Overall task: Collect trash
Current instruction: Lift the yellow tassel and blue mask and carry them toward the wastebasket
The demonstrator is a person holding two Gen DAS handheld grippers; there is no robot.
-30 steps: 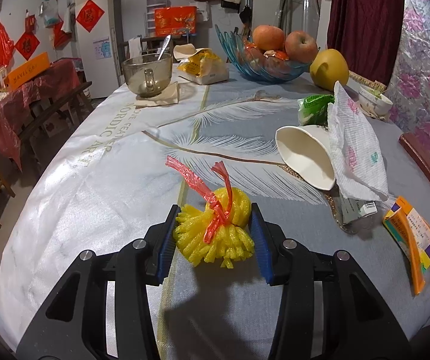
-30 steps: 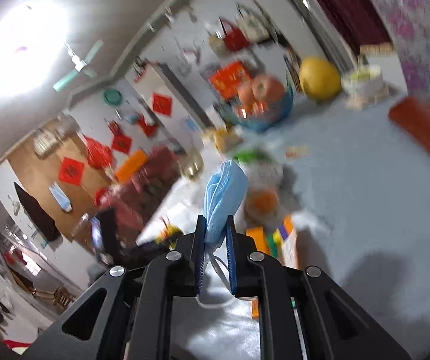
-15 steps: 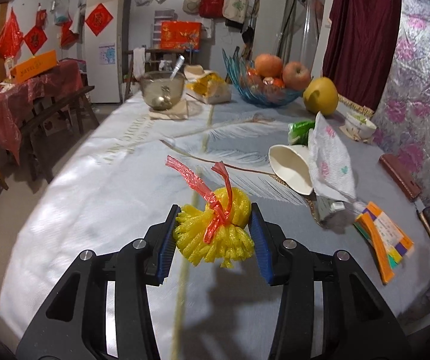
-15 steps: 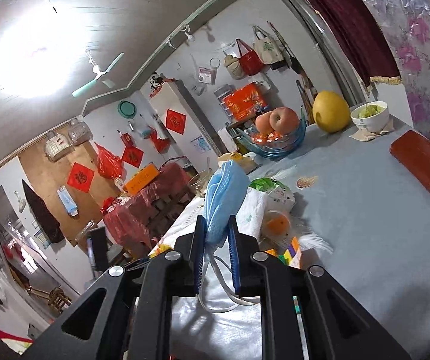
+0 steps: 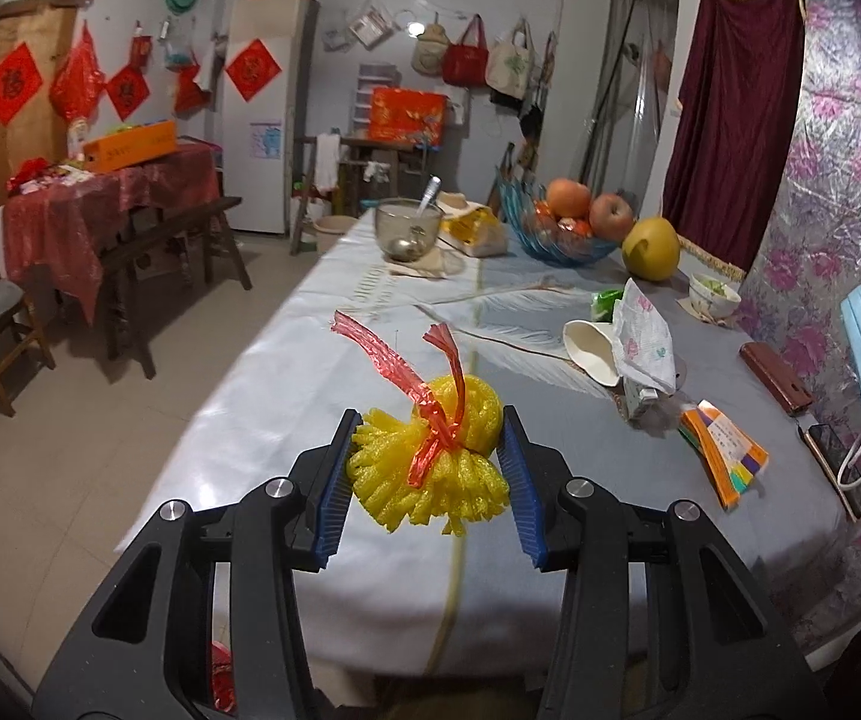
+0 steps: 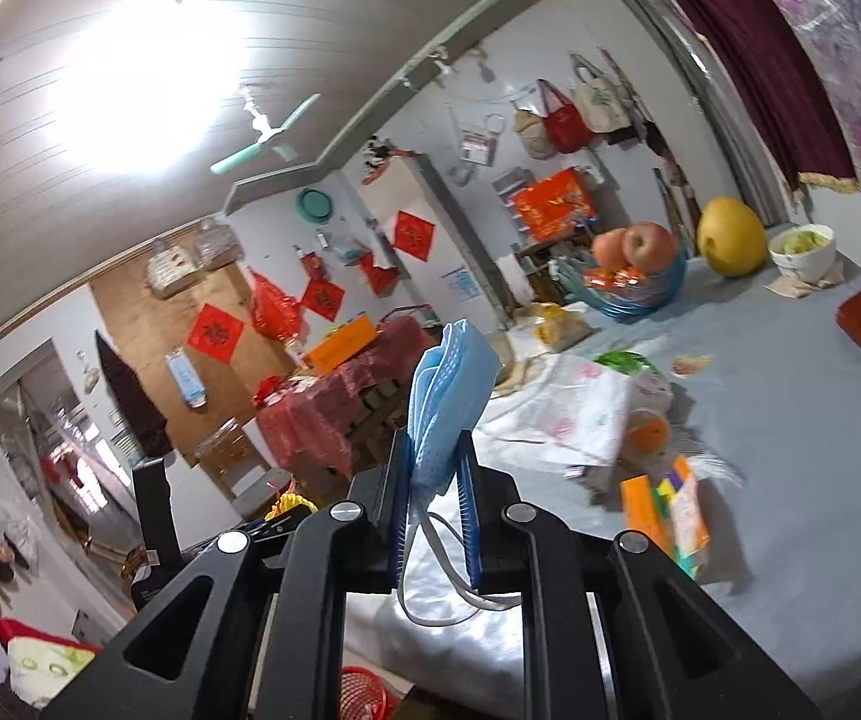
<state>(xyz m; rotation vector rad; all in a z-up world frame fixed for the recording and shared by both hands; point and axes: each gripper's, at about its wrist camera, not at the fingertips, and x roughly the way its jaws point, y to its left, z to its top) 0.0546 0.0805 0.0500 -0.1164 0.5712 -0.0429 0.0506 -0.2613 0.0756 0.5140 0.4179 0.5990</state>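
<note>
1. A long table [image 5: 322, 372] under a pale grey feather-print cloth is filling both views, running toward the far wall.
2. A blue glass fruit bowl [image 5: 562, 249] holding apples is sitting at the table's far end, with a yellow pomelo [image 5: 651, 249] just beside it.
3. The left gripper [image 5: 427, 468] is hanging above the near end of the table, its blue-padded jaws standing partway apart and pressing on both sides of a yellow foam fruit net [image 5: 430, 474] tied with a red plastic strip [image 5: 430, 396].
4. The right gripper [image 6: 435, 480] is pointing across the table, its jaws drawn narrow and pinching a folded blue face mask [image 6: 445, 396]; the mask's white ear loops [image 6: 448, 594] are dangling below the pads.
5. A floral paper napkin [image 5: 643, 339] is leaning over a tipped white paper cup [image 5: 589, 345] on the table's right side.
6. An orange leaflet [image 5: 724, 450] is lying flat nearer the edge, just beside the napkin.
</note>
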